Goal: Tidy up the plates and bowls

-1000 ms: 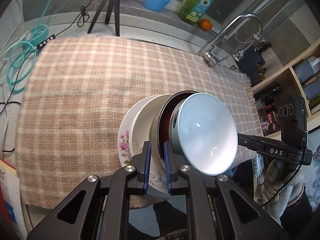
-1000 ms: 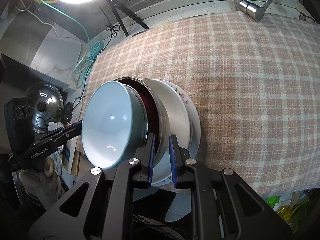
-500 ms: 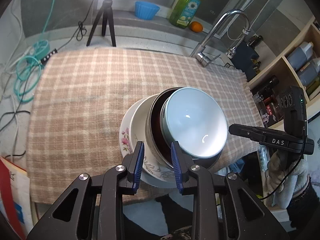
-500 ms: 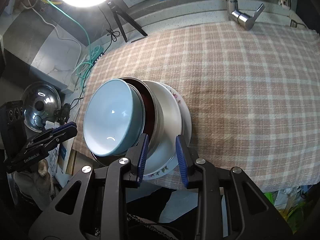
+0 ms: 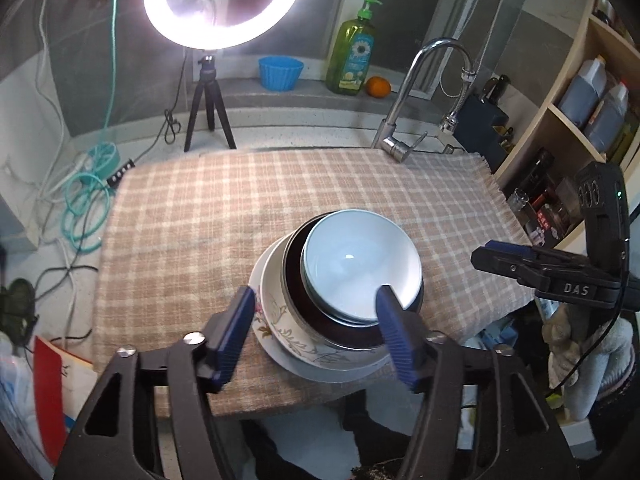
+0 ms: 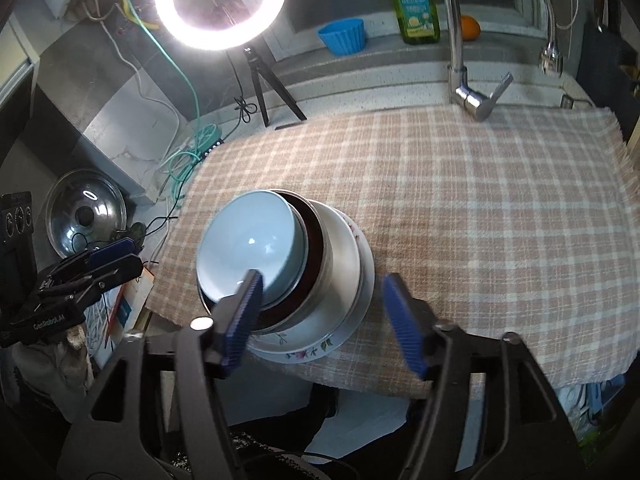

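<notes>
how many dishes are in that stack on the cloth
4: a pale blue bowl on top, nested in a dark-lined metal bowl, inside a white floral bowl, all on a white floral plate at the bottom. More could be hidden between them.

Both tools are black, angular frames with cut-out openings and silver screw heads at the joints. The left claw (image 5: 314, 334) and the right claw (image 6: 320, 320) carry ribbed blue pads (image 5: 234, 330). The right one's body reads "DAS" in white, with a thin black cable trailing behind it.
</notes>
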{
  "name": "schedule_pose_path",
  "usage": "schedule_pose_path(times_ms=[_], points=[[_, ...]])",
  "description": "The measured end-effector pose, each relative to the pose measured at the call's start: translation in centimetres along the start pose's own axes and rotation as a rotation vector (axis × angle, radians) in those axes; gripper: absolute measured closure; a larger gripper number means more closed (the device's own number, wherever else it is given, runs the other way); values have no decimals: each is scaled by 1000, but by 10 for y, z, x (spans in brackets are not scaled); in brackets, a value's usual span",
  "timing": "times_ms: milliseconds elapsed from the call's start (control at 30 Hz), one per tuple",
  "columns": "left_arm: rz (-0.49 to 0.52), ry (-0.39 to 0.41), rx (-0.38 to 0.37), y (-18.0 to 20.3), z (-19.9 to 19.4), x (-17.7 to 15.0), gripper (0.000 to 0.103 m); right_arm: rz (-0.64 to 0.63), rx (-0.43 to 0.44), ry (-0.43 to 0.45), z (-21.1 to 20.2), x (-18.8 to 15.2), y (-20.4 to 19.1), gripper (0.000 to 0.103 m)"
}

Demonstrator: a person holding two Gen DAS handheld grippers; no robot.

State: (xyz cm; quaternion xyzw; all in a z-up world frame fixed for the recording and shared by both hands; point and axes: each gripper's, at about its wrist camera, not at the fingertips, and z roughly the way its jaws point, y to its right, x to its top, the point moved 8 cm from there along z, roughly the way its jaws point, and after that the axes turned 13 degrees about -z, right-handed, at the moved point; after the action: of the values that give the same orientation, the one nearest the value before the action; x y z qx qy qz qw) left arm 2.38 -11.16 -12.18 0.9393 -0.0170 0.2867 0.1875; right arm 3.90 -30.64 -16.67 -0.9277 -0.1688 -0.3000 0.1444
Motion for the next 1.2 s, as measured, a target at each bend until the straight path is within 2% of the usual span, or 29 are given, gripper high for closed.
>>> schedule_pose_path(times_ms=[67,100,167,200,700,1200], points=[[20,15,9,4,-5,0,36,-25,-8,25,-8,5,-5,26],[30,24,18,6,-7,1,30,-39,-16,39,-12,8,-8,22],[37,43,32,8,-13,3,23,-58,-33,65,-20,13,-12,7],[38,50,37,9,-15,3,23,-67,-39,82,-25,15,-13,6],[41,116,36,18,-36,12,23,-98,-87,163,-55,31,-22,6],[58,135,56,20,-39,16,23,-100,-100,170,-58,32,-25,6]])
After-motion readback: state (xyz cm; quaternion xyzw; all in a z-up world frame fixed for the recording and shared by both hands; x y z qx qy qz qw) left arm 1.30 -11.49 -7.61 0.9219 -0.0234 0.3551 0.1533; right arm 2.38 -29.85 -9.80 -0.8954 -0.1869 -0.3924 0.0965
